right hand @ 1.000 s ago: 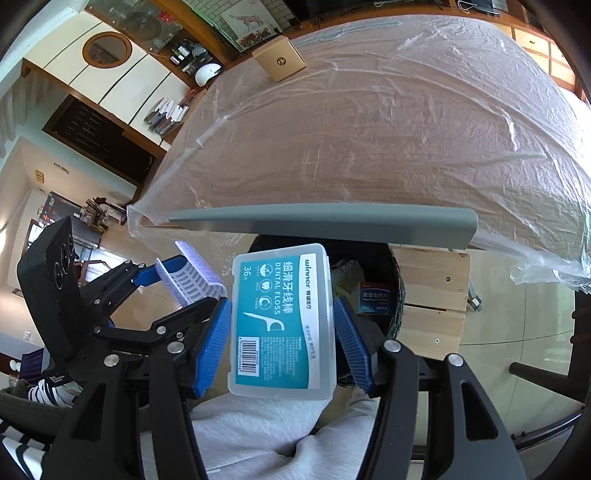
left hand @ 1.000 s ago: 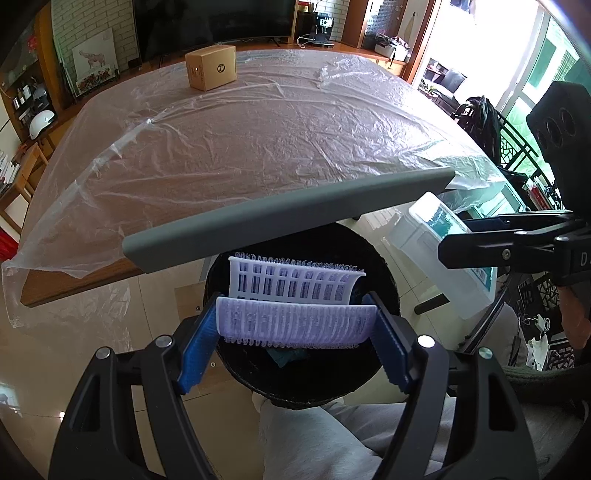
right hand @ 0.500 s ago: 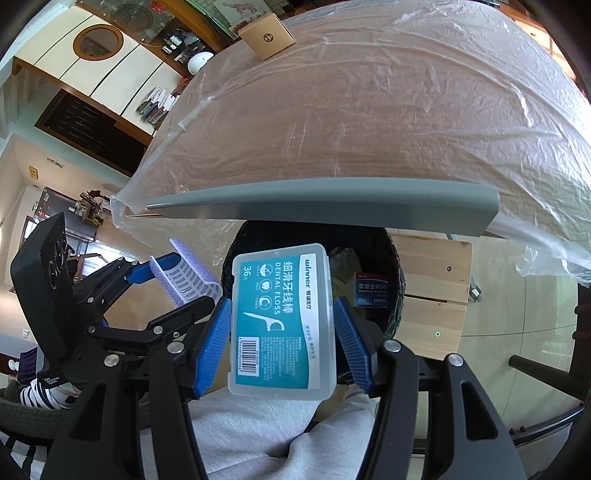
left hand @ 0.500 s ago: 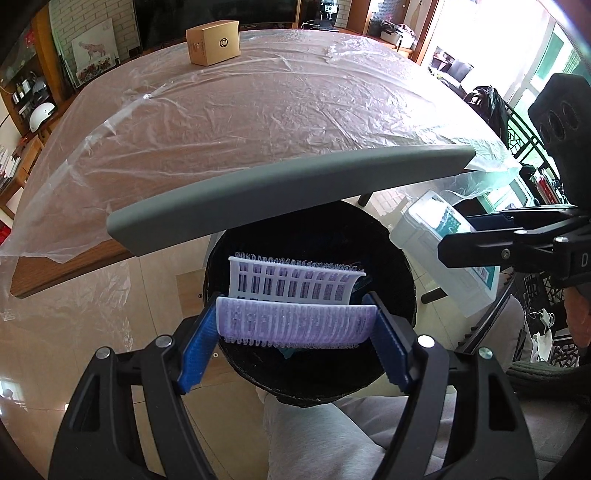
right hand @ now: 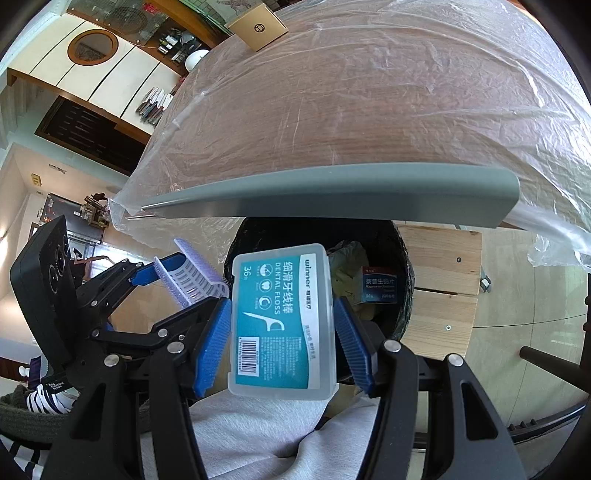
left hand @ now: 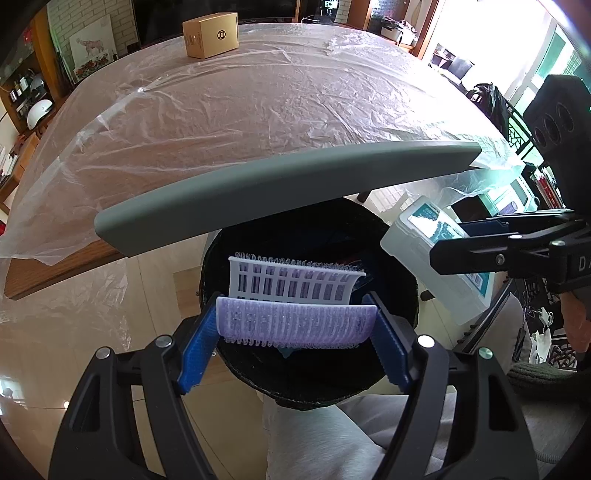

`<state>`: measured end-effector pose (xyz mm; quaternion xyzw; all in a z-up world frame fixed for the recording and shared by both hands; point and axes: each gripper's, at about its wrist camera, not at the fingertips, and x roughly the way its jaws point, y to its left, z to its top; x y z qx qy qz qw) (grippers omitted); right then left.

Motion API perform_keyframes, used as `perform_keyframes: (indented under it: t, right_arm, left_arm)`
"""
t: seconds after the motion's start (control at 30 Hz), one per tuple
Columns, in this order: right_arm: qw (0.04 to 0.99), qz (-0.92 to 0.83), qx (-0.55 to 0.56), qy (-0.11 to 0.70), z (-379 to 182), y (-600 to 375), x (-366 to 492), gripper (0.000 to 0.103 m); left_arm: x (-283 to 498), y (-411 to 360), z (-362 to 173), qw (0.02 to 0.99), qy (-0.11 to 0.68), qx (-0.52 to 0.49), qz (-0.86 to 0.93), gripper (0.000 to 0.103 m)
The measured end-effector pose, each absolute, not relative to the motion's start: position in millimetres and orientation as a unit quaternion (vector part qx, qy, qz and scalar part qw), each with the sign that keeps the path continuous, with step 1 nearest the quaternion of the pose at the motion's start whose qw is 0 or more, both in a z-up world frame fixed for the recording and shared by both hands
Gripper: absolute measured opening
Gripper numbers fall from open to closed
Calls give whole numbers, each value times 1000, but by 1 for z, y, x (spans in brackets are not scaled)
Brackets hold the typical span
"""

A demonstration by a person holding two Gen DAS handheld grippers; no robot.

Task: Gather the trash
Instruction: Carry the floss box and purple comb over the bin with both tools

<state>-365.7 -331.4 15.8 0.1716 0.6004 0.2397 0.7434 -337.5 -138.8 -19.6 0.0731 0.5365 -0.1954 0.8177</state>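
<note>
My left gripper [left hand: 295, 332] is shut on a purple and white hair roller [left hand: 295, 314], holding it over the mouth of a black trash bin [left hand: 406, 273] that stands on the floor under the table edge. My right gripper [right hand: 282, 332] is shut on a clear plastic dental floss box [right hand: 282, 321] with a teal label, held above the same trash bin [right hand: 402, 258]. In the bin lie a small blue medicine box [right hand: 380, 286] and crumpled paper [right hand: 347, 266]. The left gripper with its hair roller [right hand: 192, 273] shows at the left of the right wrist view.
A wooden table [left hand: 258, 103] covered in clear plastic sheet fills the far side, with a grey edge guard [left hand: 277, 192] along its near edge. A brown cardboard box [left hand: 211, 34] stands at the far end. A person's grey-trousered leg [left hand: 314, 435] is below the bin. A pale wooden stool [right hand: 439, 288] stands beside the bin.
Both views have tilted down a little, so the table edge sits higher in the pictures. The grips on the roller and the floss box are unchanged.
</note>
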Motion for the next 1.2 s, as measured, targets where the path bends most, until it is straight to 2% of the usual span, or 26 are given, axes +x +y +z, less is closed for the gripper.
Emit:
perform_keyframes:
  t: [0.57, 1.2]
  right_arm:
    - [740, 241, 172, 604, 15, -331, -364, 56]
    - [737, 214, 153, 623, -11, -324, -359, 56]
  left_arm:
    - [-337, -140, -23, 816, 538, 78, -196, 76]
    - [-332, -139, -56, 799, 560, 99, -197, 76]
